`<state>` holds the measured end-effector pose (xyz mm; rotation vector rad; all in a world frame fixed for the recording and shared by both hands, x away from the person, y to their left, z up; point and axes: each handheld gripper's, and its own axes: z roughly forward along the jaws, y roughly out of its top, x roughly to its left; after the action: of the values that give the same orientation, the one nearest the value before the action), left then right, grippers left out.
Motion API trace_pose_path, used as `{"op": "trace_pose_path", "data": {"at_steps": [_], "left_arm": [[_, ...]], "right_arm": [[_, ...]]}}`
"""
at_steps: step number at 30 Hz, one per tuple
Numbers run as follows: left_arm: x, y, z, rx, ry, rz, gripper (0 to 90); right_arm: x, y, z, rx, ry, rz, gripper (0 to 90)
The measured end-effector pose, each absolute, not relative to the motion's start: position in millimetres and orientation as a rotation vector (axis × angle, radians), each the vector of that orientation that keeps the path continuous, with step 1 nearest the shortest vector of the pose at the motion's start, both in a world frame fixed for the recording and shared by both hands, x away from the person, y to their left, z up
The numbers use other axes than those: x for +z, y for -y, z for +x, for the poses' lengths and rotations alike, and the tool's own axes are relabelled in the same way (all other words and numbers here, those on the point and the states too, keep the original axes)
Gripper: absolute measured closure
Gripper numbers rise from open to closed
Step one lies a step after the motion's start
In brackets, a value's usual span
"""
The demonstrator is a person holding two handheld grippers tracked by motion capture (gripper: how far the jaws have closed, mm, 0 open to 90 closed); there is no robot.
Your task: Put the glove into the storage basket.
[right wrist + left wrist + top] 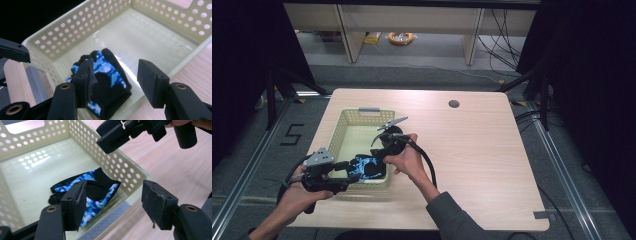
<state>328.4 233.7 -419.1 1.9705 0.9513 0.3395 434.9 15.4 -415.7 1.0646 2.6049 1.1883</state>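
Two tools over a glove in a basket

Both the left tool [113,206] and right tool [116,82] hang released above the blue camouflage glove [105,80], lying near the basket [343,125] corner; crowded together, they may collide, perhaps snagging the wall.

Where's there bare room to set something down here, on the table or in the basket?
The table right of the basket is bare up to the hole. The basket's far half is free; its near end is crowded by the glove, left gripper and right gripper.
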Motion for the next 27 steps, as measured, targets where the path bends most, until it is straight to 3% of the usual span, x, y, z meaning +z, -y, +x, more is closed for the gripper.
{"op": "trace_pose_path", "data": {"at_steps": [27], "left_arm": [[-421, -213, 332, 0.318, -0.929, 1.977, 32.1]], "right_arm": [[-408, 36, 420, 1.263, -2.544, 1.095, 42.0]]}}
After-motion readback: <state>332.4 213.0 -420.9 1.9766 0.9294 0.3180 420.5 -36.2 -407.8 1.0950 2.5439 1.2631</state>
